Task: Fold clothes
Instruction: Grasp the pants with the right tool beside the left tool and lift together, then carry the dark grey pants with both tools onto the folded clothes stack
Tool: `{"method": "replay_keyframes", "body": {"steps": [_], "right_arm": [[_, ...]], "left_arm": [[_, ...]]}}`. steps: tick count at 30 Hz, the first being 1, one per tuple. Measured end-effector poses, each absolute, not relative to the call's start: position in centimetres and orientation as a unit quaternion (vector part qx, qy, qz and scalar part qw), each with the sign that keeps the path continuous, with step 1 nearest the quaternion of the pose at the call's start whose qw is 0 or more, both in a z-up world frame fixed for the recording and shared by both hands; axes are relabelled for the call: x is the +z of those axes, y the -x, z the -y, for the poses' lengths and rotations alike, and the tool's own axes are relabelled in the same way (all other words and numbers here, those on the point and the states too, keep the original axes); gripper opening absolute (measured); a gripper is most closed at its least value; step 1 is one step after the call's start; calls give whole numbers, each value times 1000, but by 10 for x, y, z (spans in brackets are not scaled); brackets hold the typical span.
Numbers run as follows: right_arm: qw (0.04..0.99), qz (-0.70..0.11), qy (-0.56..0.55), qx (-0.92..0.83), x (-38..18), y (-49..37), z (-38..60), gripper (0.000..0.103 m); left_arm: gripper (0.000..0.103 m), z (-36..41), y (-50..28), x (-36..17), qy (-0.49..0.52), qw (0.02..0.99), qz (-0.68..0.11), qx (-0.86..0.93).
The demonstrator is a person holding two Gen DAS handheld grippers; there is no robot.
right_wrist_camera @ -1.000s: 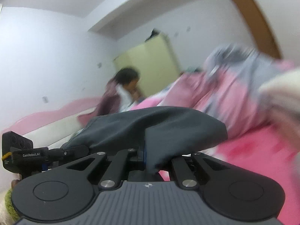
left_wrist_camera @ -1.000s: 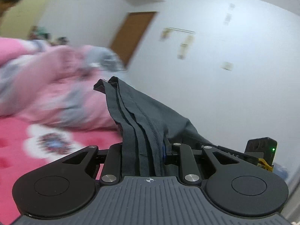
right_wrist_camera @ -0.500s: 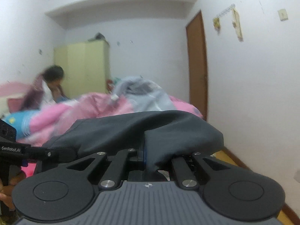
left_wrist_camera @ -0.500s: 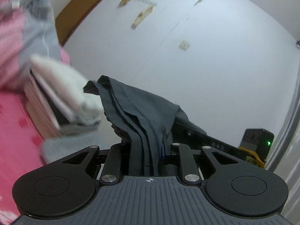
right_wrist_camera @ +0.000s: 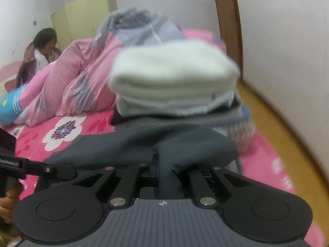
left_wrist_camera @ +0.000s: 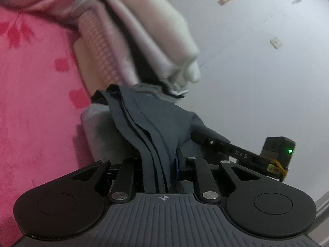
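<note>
A folded dark grey garment (left_wrist_camera: 152, 127) hangs bunched between the jaws of my left gripper (left_wrist_camera: 159, 164), which is shut on it. The same dark grey garment (right_wrist_camera: 164, 144) drapes over my right gripper (right_wrist_camera: 168, 175), also shut on it; the fingertips of both are hidden by cloth. Directly ahead stands a stack of folded clothes (right_wrist_camera: 174, 82) with a white towel-like piece on top, seen tilted in the left wrist view as the stack of folded clothes (left_wrist_camera: 144, 37). The right gripper's body (left_wrist_camera: 246, 156) shows past the garment in the left wrist view.
The stack rests on a pink flowered bed sheet (right_wrist_camera: 61, 133). A heaped pink and grey quilt (right_wrist_camera: 82, 72) lies behind it, and a person (right_wrist_camera: 43, 51) sits at the far end. A white wall (left_wrist_camera: 257, 72), a wooden door frame (right_wrist_camera: 228, 20) and a wooden floor (right_wrist_camera: 277, 123) lie to the right.
Both grippers have swung with the grey garment toward the stack of folded clothes, which now fills the views close ahead. The grip on the garment is unchanged.
</note>
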State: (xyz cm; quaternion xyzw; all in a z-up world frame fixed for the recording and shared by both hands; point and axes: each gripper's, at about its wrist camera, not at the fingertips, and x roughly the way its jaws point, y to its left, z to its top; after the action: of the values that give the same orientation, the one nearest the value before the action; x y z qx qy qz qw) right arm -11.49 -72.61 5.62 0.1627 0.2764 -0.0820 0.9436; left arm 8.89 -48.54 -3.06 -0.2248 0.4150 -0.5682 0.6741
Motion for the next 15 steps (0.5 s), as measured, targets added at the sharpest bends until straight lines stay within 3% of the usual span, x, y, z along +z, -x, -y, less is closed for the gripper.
{"method": "replay_keyframes", "body": {"steps": [1,4,8,10,12,14,15], "right_arm": [[939,-283,-178,-76,47,110,736,39],[929,-271,-242,-71,40,113,762,47],[920,-248,-297,-60,34,114,780,47],[914,-236,-324,-54,31,114,789,47],[908,-224,-351,-49,28,115,798,45],[900,-212,-378,-43,24,115,807,34],[908,-202,-365,-33,28,115,805,21]], "left_arm": [[17,485,-91,-34,228,672,-417,-568],[17,486,-93,-34,228,670,-416,-571],[19,493,-94,-33,231,665,-417,-575],[28,489,-95,-32,239,659,-422,-575],[49,488,-100,-33,252,659,-425,-567],[50,491,-105,-33,261,662,-425,-559],[50,493,-105,-32,260,664,-420,-561]]}}
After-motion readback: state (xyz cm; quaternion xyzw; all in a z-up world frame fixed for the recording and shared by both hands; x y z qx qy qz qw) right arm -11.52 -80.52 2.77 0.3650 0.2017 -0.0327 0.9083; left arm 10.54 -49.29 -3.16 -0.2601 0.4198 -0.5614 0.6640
